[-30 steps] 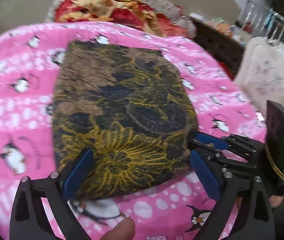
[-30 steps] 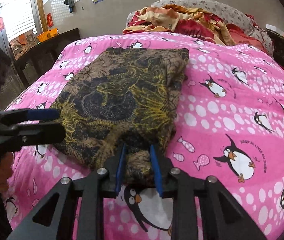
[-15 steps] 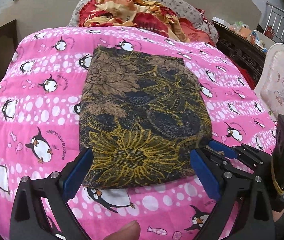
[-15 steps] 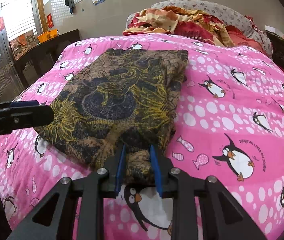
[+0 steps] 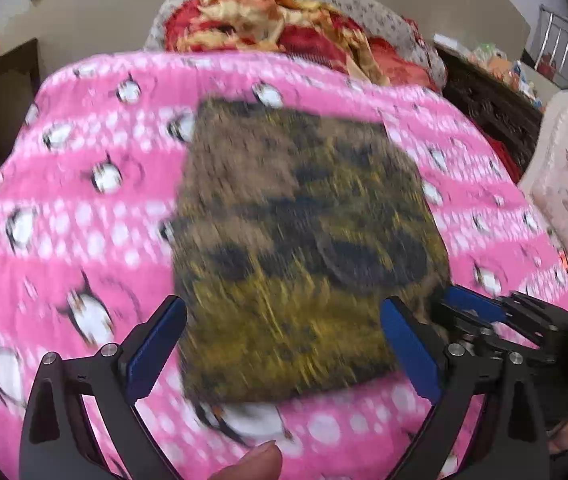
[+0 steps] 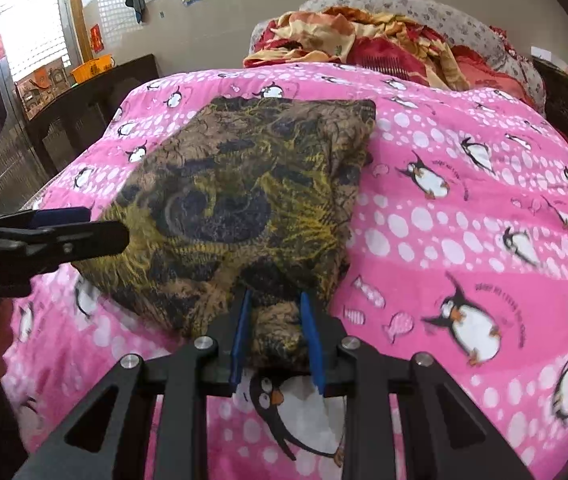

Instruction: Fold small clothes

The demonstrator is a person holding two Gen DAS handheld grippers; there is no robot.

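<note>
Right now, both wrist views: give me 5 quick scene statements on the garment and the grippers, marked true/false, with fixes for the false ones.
1. The right gripper is shut on the near corner of the folded garment. True.
2. The left gripper has its jaws clamped on the garment. False: they stand wide open, with no fabric pinched between them.
3. The garment lies on a plain blue sheet. False: it lies on a pink penguin-print bedspread.
4. A heap of red and orange bedding sits at the far end of the bed. True.
5. The garment is spread out in a single flat layer. False: it is folded into a compact rectangle, with layers showing along its right edge.
</note>
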